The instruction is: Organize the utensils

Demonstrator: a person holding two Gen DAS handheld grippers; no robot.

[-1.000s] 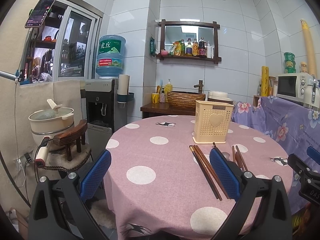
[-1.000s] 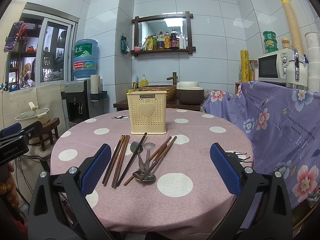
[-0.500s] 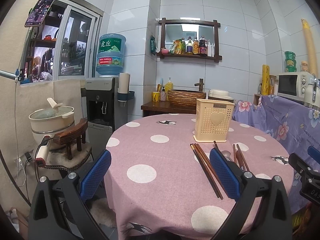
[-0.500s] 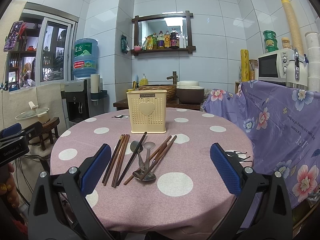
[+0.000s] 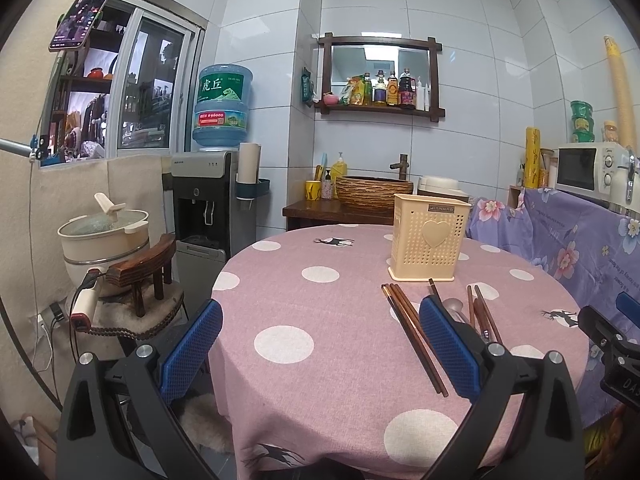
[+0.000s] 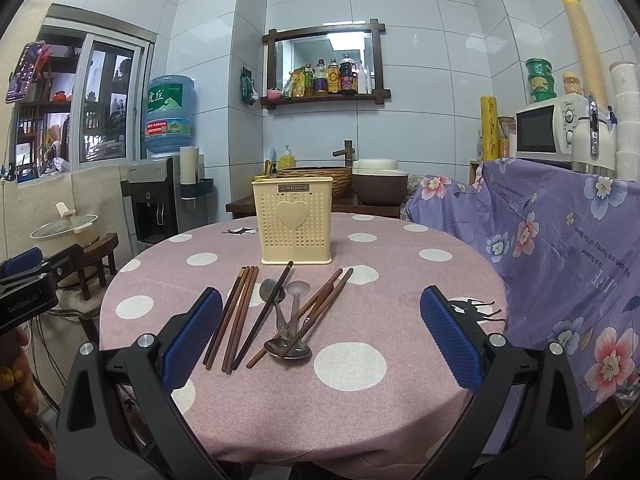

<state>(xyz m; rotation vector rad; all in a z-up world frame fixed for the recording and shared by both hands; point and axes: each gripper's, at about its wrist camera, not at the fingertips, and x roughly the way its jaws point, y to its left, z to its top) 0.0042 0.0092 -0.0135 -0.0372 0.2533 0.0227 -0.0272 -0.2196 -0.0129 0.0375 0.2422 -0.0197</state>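
Along the bottom of the right wrist view, the right gripper (image 6: 320, 336) hangs above the near table edge, jaws spread wide, nothing between the pads. Just ahead, centre frame, the loose utensils lie on the pink dotted tablecloth (image 6: 400, 300): a bundle of brown chopsticks (image 6: 232, 316) at left, one dark chopstick (image 6: 266, 312) crossing, metal spoons (image 6: 290, 320) in the middle, two more brown chopsticks (image 6: 316, 308) angled over them. Beyond these, upright at mid-frame, stands the cream holder (image 6: 294, 220); its interior is not visible. Lower part of the left wrist view: the left gripper (image 5: 320, 348) is likewise spread and empty, with the chopsticks at lower right of its frame. Judgement: first pick not yet begun. Next move calls for lowering one gripper onto a single chopstick or the bundle, clear of the overlapping spoons, then closing.
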